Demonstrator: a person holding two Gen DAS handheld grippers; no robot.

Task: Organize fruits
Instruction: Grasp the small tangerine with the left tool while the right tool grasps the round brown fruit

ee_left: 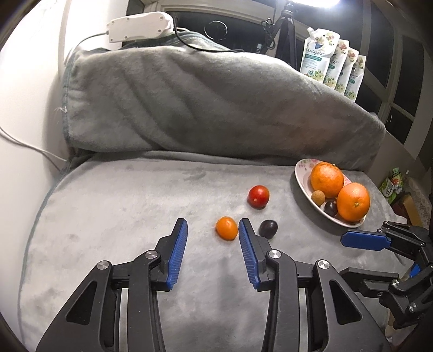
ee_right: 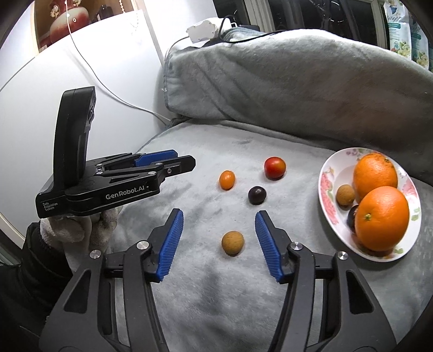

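Observation:
On the grey blanket lie a small orange kumquat [ee_left: 226, 228] [ee_right: 227, 179], a red tomato [ee_left: 258, 196] [ee_right: 275, 168], a dark plum [ee_left: 268, 228] [ee_right: 257, 195] and a tan longan [ee_right: 232, 243]. A floral plate [ee_left: 303, 181] [ee_right: 328, 195] at the right holds two oranges [ee_left: 353, 201] [ee_right: 381, 218], a longan and a dark fruit. My left gripper [ee_left: 212, 230] is open and empty, the kumquat just inside its right fingertip. My right gripper [ee_right: 218, 220] is open and empty, the longan between its fingers.
A grey cushion [ee_left: 216, 108] rises behind the seat. A white wall is at the left with cables. A white power strip [ee_left: 139, 25] lies on the cushion top. Pouches [ee_left: 333, 62] stand at the back right. The seat drops off beyond the plate.

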